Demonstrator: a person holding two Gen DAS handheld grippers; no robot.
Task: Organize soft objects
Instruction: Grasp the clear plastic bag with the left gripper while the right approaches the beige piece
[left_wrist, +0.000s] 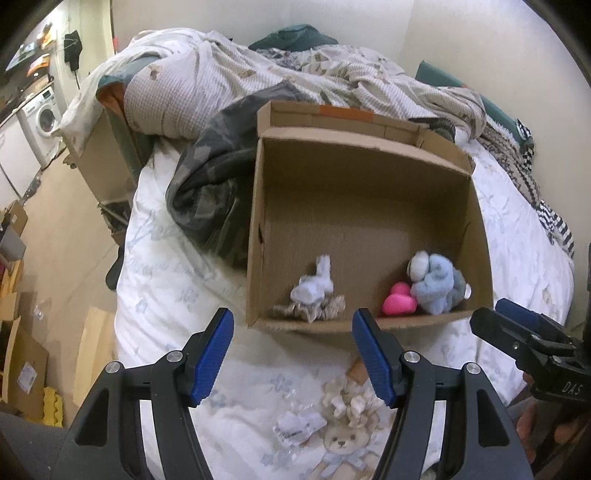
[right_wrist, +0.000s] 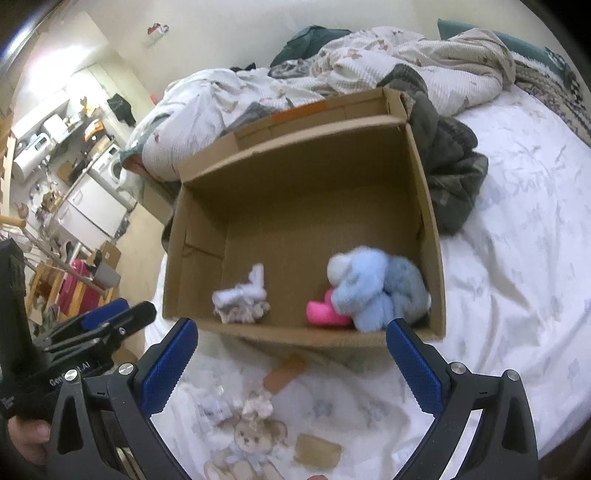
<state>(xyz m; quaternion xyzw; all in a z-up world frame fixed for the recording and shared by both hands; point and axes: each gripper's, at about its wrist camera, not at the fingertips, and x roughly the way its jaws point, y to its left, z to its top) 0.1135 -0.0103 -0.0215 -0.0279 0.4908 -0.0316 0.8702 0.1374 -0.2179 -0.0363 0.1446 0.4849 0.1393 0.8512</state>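
An open cardboard box (left_wrist: 365, 177) (right_wrist: 295, 155) lies on the bed. Inside near its front wall are a blue plush toy (left_wrist: 437, 284) (right_wrist: 373, 288), a pink soft object (left_wrist: 399, 303) (right_wrist: 323, 312), a white knotted cloth (left_wrist: 314, 286) (right_wrist: 243, 290) and a beige scrunchie (left_wrist: 314, 312) (right_wrist: 243, 314). My left gripper (left_wrist: 291, 358) is open and empty, just in front of the box. My right gripper (right_wrist: 291, 365) is open and empty, also in front of the box. A beige bow (left_wrist: 349, 402) (right_wrist: 256, 406) and a clear wrapper (left_wrist: 297, 428) (right_wrist: 214, 404) lie on the sheet between the fingers.
A rumpled duvet (left_wrist: 229, 74) and a dark camouflage garment (left_wrist: 214, 184) (right_wrist: 450, 166) lie behind and beside the box. The white sheet (right_wrist: 517, 258) shows a teddy print (left_wrist: 343, 443). Floor clutter and a washing machine (left_wrist: 42, 118) are at the left.
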